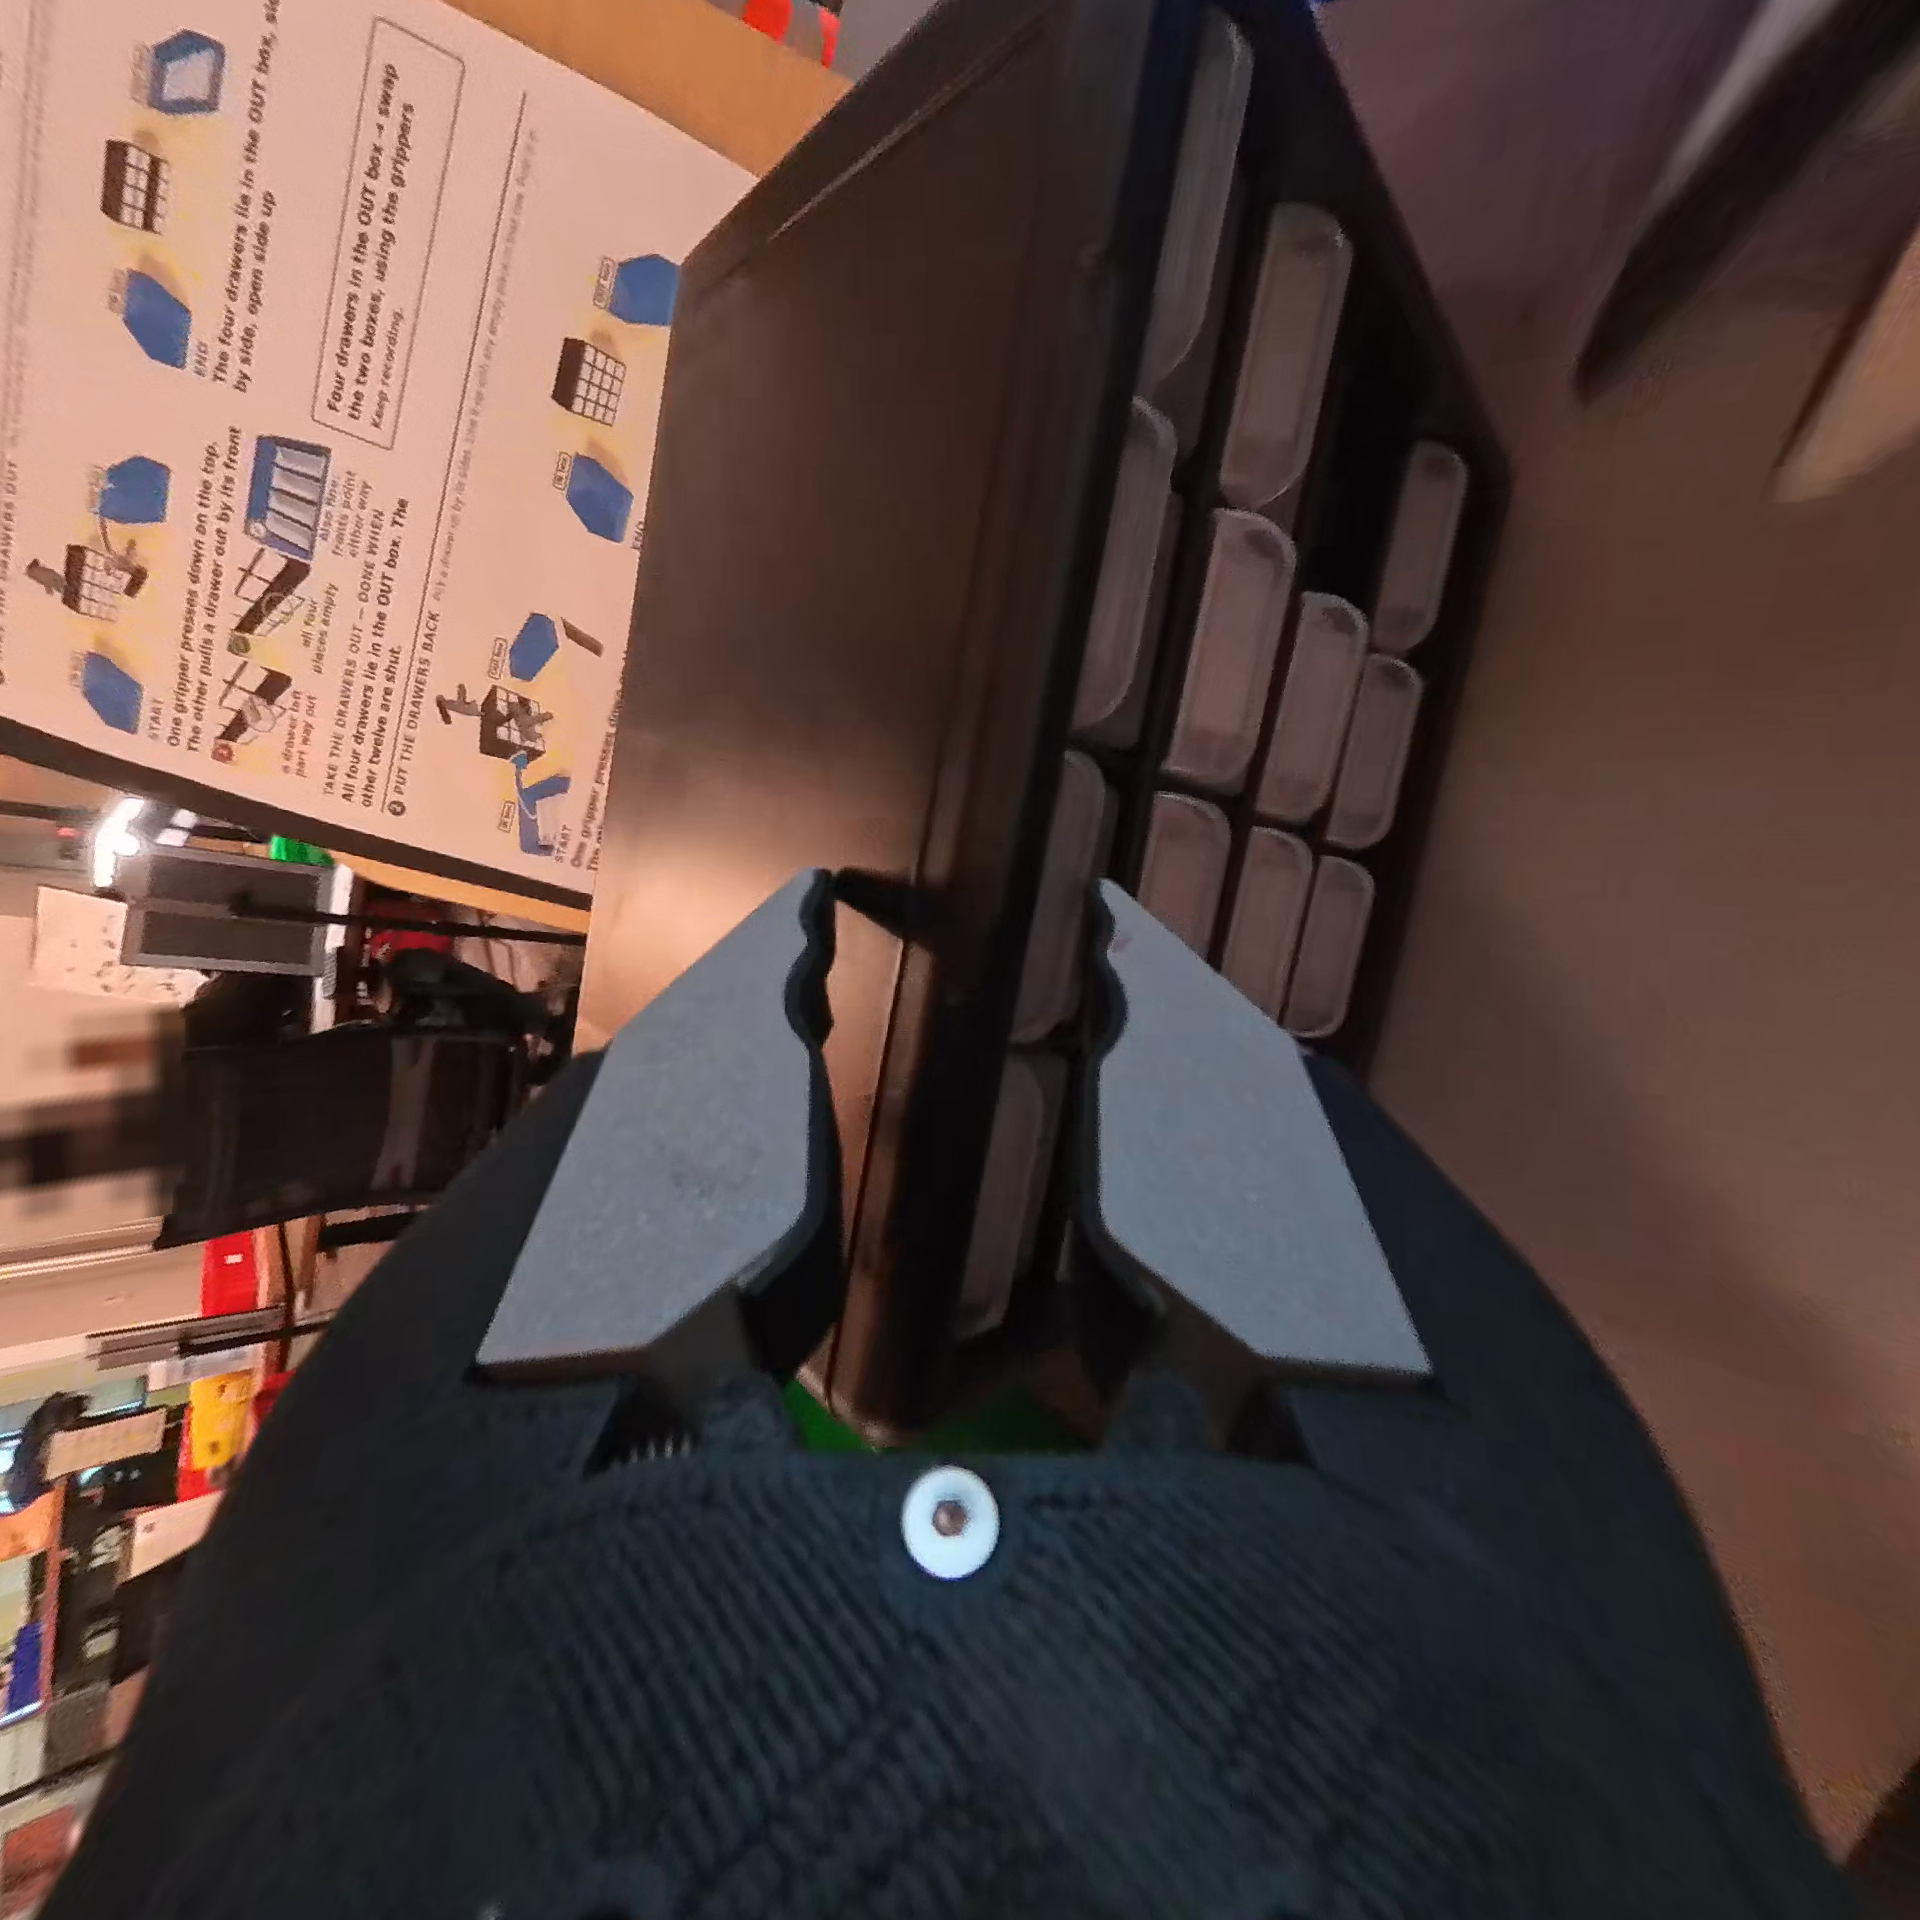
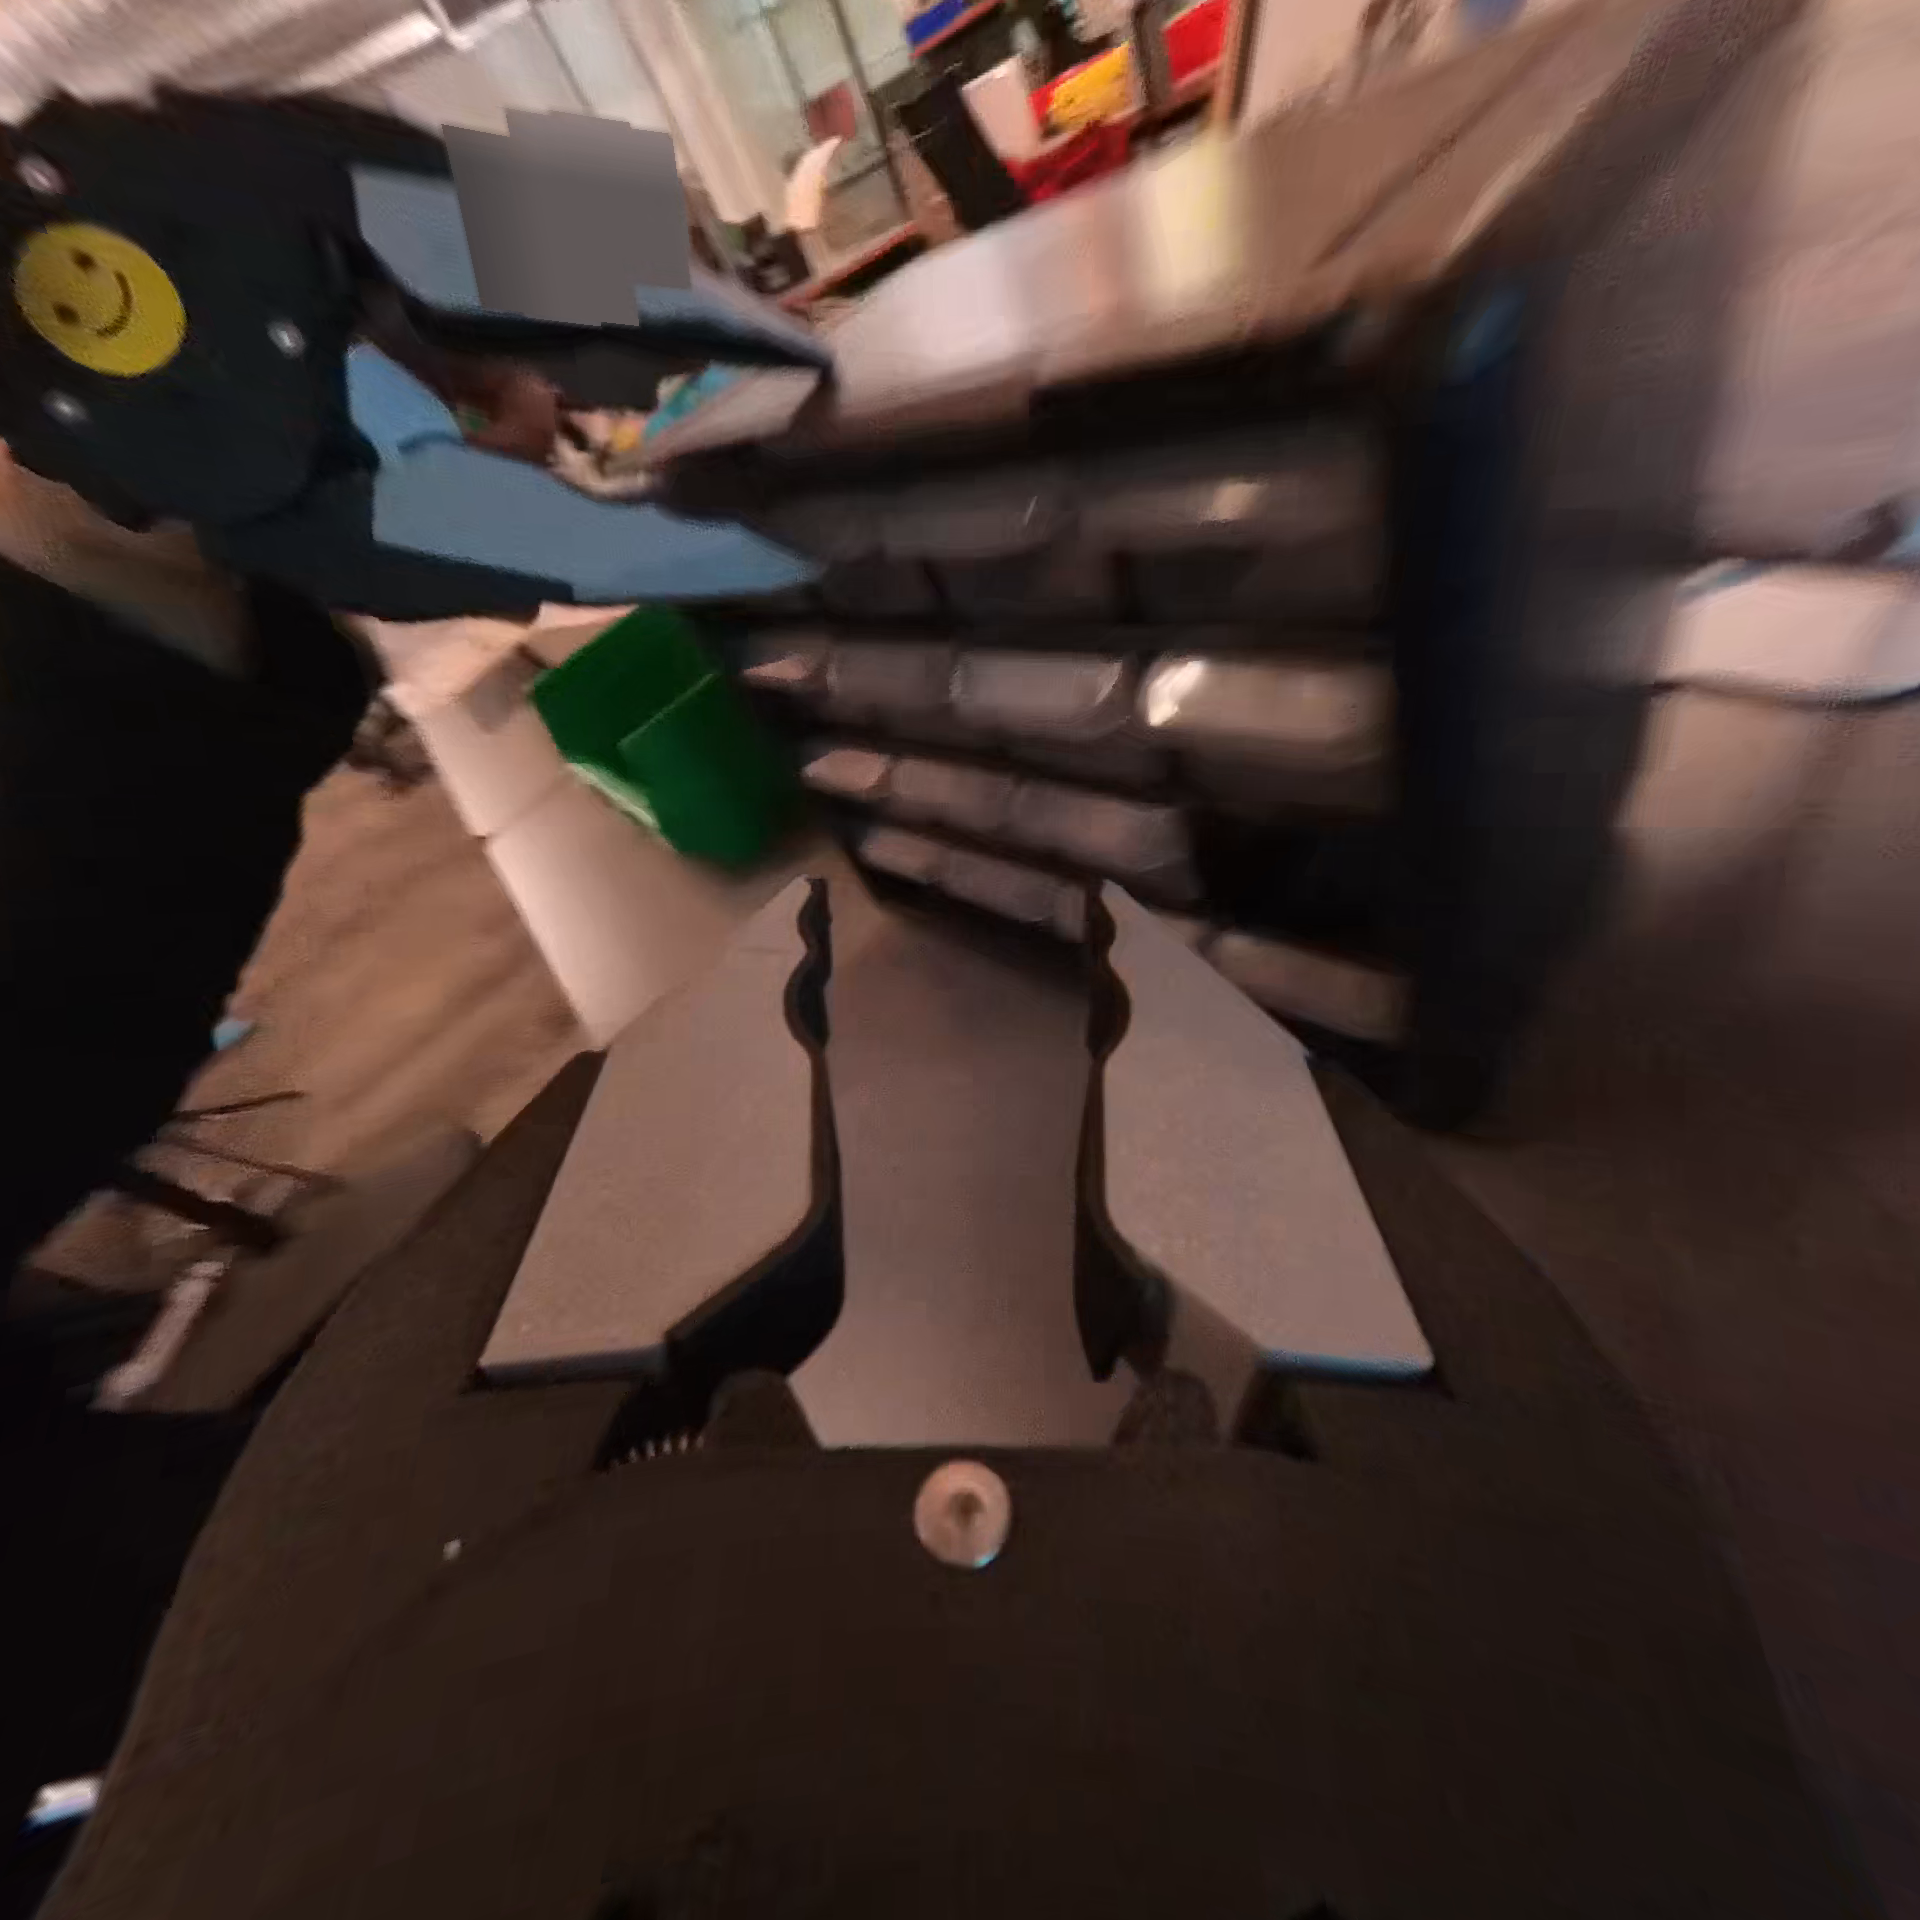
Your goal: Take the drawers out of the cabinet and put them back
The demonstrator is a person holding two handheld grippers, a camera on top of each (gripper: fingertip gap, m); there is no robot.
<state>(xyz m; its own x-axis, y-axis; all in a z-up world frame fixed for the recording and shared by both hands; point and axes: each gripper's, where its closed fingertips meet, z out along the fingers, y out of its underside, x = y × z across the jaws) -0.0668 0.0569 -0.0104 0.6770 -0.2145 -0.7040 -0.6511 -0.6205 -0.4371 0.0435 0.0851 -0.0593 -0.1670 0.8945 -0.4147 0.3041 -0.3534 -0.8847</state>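
The left gripper [image 1: 961, 935] has its jaws spread wide around the top front edge of the black cabinet [image 1: 831, 520] — its drawers [image 1: 1247, 644] mostly pushed in. The right gripper [image 2: 956, 935] hangs released near the worktop [image 2: 935, 1143], grasping nothing.

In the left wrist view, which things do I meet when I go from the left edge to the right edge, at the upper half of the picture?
Instruction sheet → dark flat side of the cabinet → its pale drawers in rows → brown table surface.
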